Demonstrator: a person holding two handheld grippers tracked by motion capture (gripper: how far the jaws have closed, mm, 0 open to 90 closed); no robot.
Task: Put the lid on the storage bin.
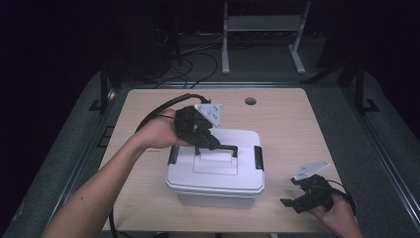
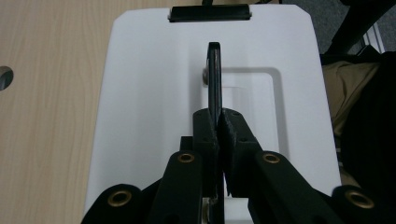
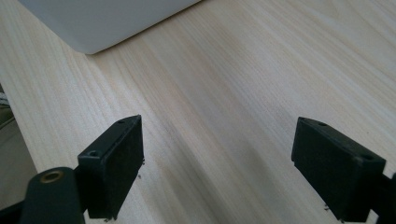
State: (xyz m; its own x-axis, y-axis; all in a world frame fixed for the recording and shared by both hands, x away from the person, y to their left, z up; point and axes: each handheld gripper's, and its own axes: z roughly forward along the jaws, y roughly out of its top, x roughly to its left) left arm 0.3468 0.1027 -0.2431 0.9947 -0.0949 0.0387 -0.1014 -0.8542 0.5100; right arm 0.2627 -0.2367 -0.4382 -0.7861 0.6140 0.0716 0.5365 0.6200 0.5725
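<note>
1. Dark surroundings close in on a pale wooden bench (image 1: 292, 129) with a round hole (image 1: 250, 101) near its far edge; cables and a light metal frame (image 1: 262, 29) stand on the floor behind it.
2. On the bench, toward the near edge, sits a white box (image 1: 218, 181) with a lid, a black latch (image 1: 258, 158) at each short end, and a black carrying handle (image 1: 224, 148) over a recess in the lid's middle.
3. From the high view, the left gripper (image 1: 214, 144) reaches down over the lid from the left, its grey plate uppermost and its cable trailing back toward the far-left corner.
4. In the left gripper view, the left gripper (image 2: 219, 126) has its jaws pressed together on the handle (image 2: 214, 79), which runs straight away from the pads, seen edge-on and raised above the recess.
5. Beyond the handle in that view, one latch (image 2: 209, 12) lies at the lid's far end.
6. The right gripper (image 1: 291, 202) is held low by the near-right corner of the bench, well apart from the box, pointing left toward it.
7. In the right gripper view, the right gripper (image 3: 219, 163) has its jaws spread wide with bare bench wood between them, nothing held or touched; a corner of the box (image 3: 102, 21) shows at the upper left.
</note>
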